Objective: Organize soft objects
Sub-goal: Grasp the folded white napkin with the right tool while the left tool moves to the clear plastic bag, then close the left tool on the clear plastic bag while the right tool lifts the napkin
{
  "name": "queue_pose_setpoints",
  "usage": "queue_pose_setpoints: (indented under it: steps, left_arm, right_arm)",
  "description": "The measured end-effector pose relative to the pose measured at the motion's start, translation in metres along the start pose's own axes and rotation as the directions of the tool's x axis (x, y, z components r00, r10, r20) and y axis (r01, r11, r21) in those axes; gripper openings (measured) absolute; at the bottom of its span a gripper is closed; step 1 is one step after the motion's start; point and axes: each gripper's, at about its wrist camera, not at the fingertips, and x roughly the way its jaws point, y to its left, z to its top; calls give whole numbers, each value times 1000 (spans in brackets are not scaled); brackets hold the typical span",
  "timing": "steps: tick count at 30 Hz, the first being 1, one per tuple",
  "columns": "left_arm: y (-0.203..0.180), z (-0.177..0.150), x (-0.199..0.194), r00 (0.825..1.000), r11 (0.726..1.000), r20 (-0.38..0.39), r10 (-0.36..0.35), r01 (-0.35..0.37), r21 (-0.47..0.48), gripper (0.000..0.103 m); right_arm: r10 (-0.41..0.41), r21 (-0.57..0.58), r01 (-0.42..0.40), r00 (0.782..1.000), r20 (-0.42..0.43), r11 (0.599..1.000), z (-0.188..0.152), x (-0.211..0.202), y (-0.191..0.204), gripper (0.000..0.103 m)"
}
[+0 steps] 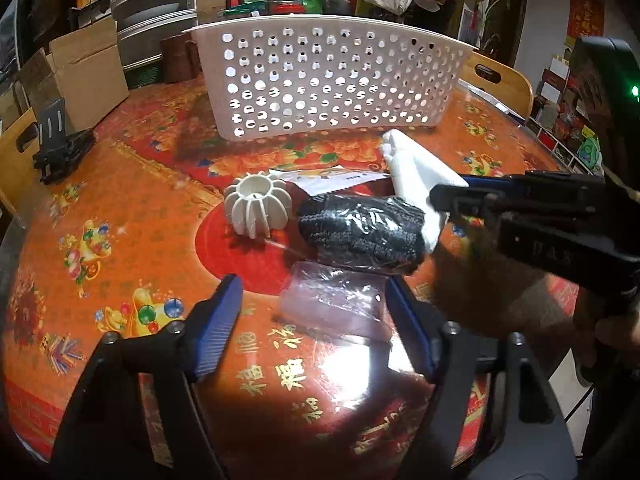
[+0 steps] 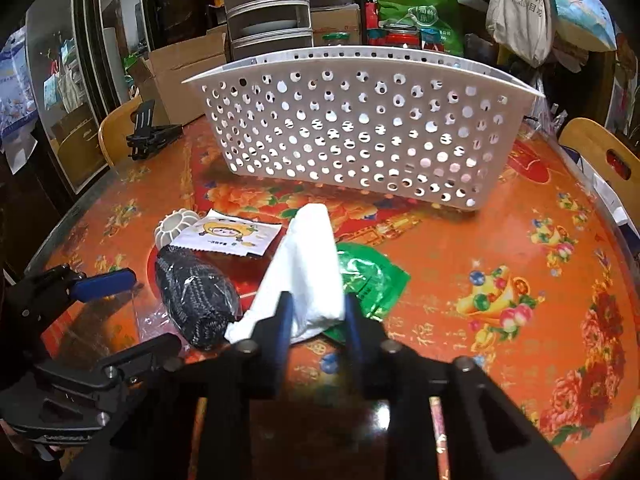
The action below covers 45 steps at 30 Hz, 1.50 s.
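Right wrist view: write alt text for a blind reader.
The right gripper pinches a white folded tissue pack above an orange patterned tablecloth. A white perforated plastic basket stands behind; a black knitted bundle in clear wrap lies to the left.

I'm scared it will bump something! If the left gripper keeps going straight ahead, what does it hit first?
Probably the clear plastic wrap between the open left gripper fingers, then the black knitted bundle behind it. Depth is unclear.

A black phone stand [image 2: 150,132] sits at the table's [image 2: 500,240] edge (cardboard boxes [image 1: 86,70] just behind it).
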Motion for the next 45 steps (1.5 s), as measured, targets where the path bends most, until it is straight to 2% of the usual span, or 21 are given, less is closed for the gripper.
queue_pose_setpoints:
  steps: [2, 5, 14, 22, 25, 31, 36, 45]
  left_arm:
    - [-3, -1, 1, 1000, 1000, -1, 2, -2, 12, 57]
    - [-5, -4, 1, 1000, 1000, 6, 11, -11, 20, 52]
    - [-3, -10, -15, 998, 1000, 65, 16, -17, 17, 52]
    - [3, -9, -37, 993, 999, 104, 55, -54, -5, 52]
    - [3, -4, -47, 991, 998, 118, 61, -60, -12, 52]
    - [-2, 8, -67, 986, 998, 157, 60, -60, -8, 52]
    - [-6, 24, -80, 981, 998, 188, 57, -58, -4, 52]
    - [1, 55, -95, 973, 998, 225, 54, -51, -21, 52]
  right_arm:
    - [1, 3, -1, 1000, 15, 1000, -1, -4, -2, 15]
    - [10, 10, -10, 999, 32, 1000, -2, -11, -4, 12]
    - [34, 41, -37, 995, 90, 998, -5, -35, -13, 12]
    - [47, 58, -57, 988, 149, 997, -8, -62, -23, 12]
    - [28, 47, -37, 985, 171, 998, -7, -70, -22, 12]
    - [47, 51, -59, 978, 203, 997, -5, -82, -22, 12]
    - [33, 54, -47, 974, 223, 997, 0, -96, -28, 12]
    - [26, 62, -43, 967, 254, 997, 22, -120, -47, 12]
